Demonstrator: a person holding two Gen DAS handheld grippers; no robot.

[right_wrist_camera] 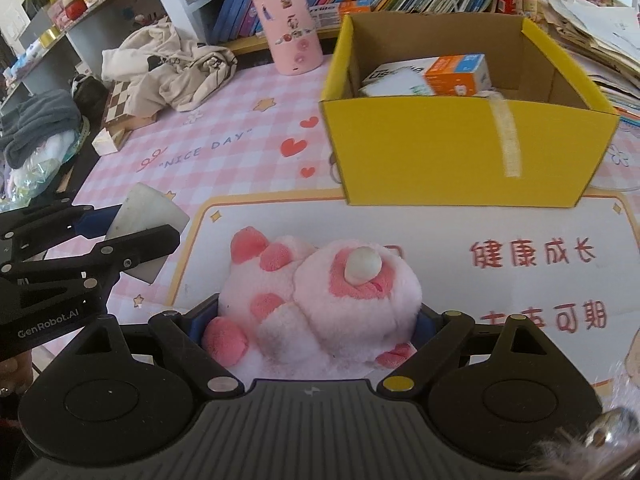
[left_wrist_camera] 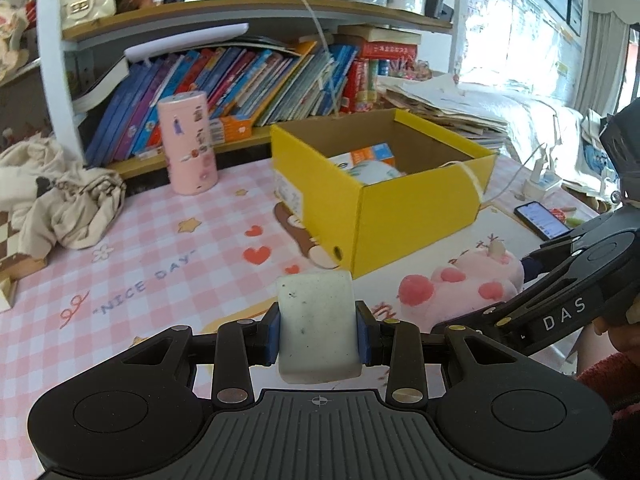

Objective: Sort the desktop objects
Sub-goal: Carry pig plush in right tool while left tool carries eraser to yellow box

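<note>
My L gripper (left_wrist_camera: 318, 330) clenched on eraser (left_wrist_camera: 316, 320); box (left_wrist_camera: 416, 216) lay at 1 o'clock, near. R gripper (right_wrist_camera: 316, 328) gripped plush (right_wrist_camera: 320, 300); box 12–1 o'clock, comparably near.

The box (right_wrist_camera: 460, 148) stands behind the plush toy (right_wrist_camera: 320, 300), canister (right_wrist_camera: 288, 24) behind-left, boxes (right_wrist_camera: 440, 76) inside.
</note>
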